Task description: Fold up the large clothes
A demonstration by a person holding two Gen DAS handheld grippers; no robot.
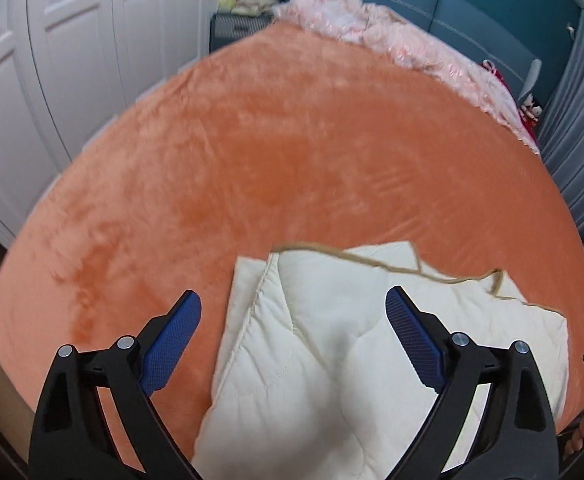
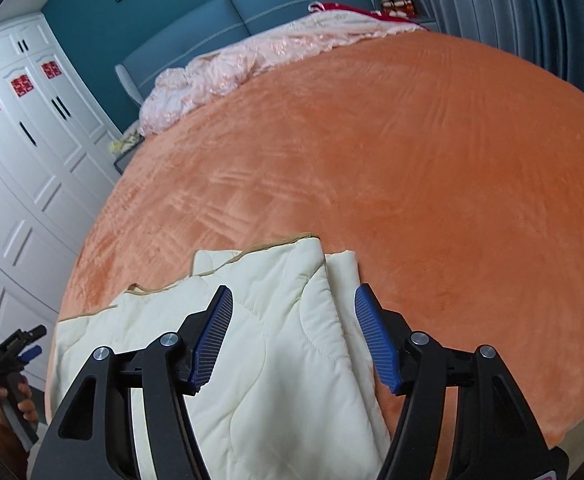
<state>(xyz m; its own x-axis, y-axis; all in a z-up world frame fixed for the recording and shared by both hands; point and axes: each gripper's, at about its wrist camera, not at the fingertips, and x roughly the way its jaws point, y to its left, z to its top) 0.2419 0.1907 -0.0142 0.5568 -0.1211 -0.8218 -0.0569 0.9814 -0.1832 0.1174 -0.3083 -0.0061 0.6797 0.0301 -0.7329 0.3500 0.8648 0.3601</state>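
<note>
A cream quilted blanket with tan piping along its hem (image 1: 332, 340) lies folded in several layers at the near edge of the bed, on a wide orange plush bedspread (image 1: 271, 152). Its stitched panels curve across the top layer, and the layers do not line up: in the left wrist view the top flap ends in a wavy piped edge with a lower layer showing past it on the far side and to the left. In the right wrist view the same blanket (image 2: 283, 352) shows a thick rolled fold along its right side, with a narrower layer sticking out just beside that.

The left gripper (image 1: 294, 340) hangs over the blanket with its blue-padded jaws spread wide; one pad is over the bedspread and the other over the cloth, and nothing is pinched between them. The right gripper (image 2: 292, 340) stands released too, jaws apart above the rolled fold, pads clear of the fabric.

Beyond the blanket the bedspread runs bare and fairly smooth toward the headboard. A crumpled pale pink lacy cover (image 2: 251, 60) is heaped along the far end against a blue padded headboard (image 2: 259, 12). White panelled wardrobe doors (image 1: 71, 60) stand close along the left side of the bed, and grey pleated curtains (image 2: 512, 8) hang on the right.
</note>
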